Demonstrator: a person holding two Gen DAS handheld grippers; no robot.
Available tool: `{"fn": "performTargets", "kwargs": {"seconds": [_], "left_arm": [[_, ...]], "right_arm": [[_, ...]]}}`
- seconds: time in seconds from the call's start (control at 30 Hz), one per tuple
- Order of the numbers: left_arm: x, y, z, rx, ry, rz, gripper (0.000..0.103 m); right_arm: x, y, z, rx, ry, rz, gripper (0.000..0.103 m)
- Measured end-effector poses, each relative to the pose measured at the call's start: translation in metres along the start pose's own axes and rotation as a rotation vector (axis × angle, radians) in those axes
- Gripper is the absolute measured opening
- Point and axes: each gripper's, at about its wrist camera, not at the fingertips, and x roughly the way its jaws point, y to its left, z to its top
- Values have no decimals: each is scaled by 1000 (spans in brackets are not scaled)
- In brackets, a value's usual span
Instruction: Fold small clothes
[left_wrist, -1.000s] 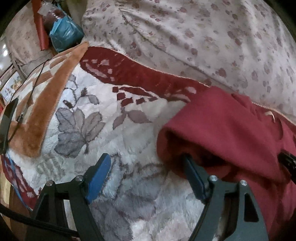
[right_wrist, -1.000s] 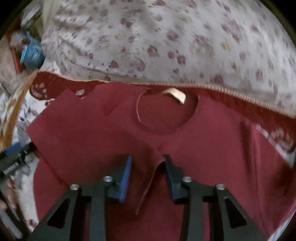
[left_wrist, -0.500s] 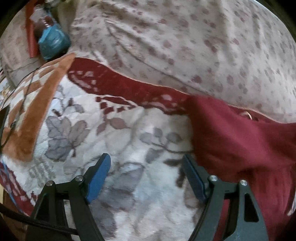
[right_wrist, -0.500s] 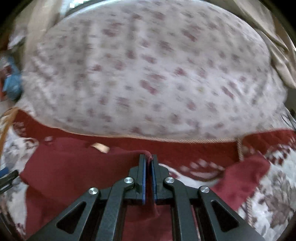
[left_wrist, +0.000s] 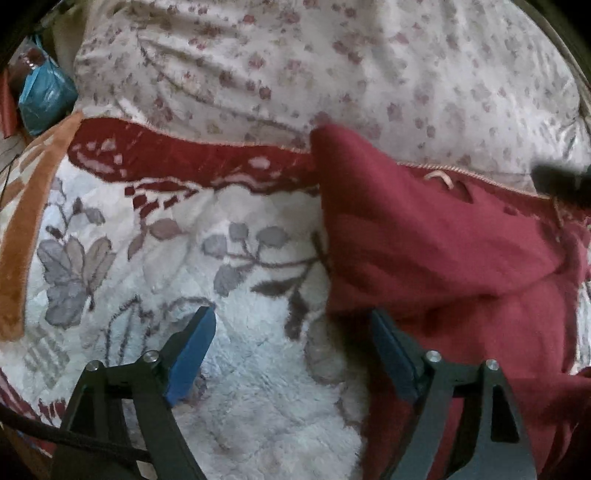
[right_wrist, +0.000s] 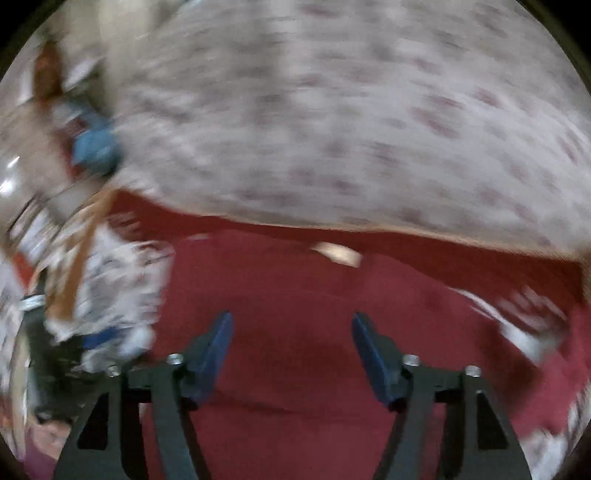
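Maroon shirt (left_wrist: 443, 236) lies partly folded on the fleece blanket (left_wrist: 258, 369), both grippers' fingers (left_wrist: 190, 347) spread wide, further folds apparently remaining.

Both views look forward along their tongs, down and close onto the bed. The left wrist view faces the fleece blanket (left_wrist: 258, 369) with the red shirt (left_wrist: 443, 251) at its right; the blurred right wrist view sits directly over that shirt (right_wrist: 295, 295). Both share the floral quilt (left_wrist: 332, 66) behind.
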Motion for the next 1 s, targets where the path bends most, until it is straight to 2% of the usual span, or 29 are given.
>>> {"fn": "performTargets", "kwargs": {"seconds": [0.07, 0.13, 0.23, 0.3, 0.33, 0.37, 0.4, 0.47, 0.5, 0.57, 0.63, 0.77, 0.83, 0.87, 0.97, 1.0], "left_arm": [[7, 4, 0, -26, 20, -17, 84], [12, 10, 1, -74, 25, -47, 85], [21, 15, 3, -130, 36, -87, 86], [22, 12, 4, -105, 30, -80, 86], [21, 11, 5, -92, 27, -82, 82], [19, 11, 6, -85, 21, -92, 74], [17, 13, 8, -86, 20, -110, 69], [12, 22, 12, -116, 17, -157, 45], [10, 27, 14, -130, 8, -165, 44], [4, 38, 18, -141, -28, -121, 44], [6, 50, 21, -160, -33, -68, 44], [22, 67, 21, -226, 33, -79, 46], [21, 63, 22, -203, 26, -60, 47], [20, 58, 21, -181, 22, -42, 47], [17, 58, 20, -178, 20, -38, 53], [15, 60, 19, -190, 17, -43, 55]], "right_arm": [[26, 37, 17, -81, 16, 61, 83], [56, 68, 28, -152, 43, 86, 86], [115, 94, 46, -223, 139, 74, 88], [154, 99, 49, -254, 200, 35, 86], [169, 100, 51, -266, 227, 18, 65], [179, 102, 48, -275, 261, 22, 22], [188, 101, 45, -275, 299, 45, 15], [183, 103, 46, -275, 272, 90, 15], [178, 103, 50, -252, 250, 154, 15], [178, 102, 60, -174, 229, 278, 15], [189, 104, 66, -130, 227, 340, 15], [235, 118, 60, -151, 273, 289, 15], [237, 117, 59, -134, 277, 290, 16], [230, 113, 61, -116, 271, 293, 21], [192, 100, 62, -52, 241, 288, 62], [169, 93, 58, -46, 208, 279, 65]]}}
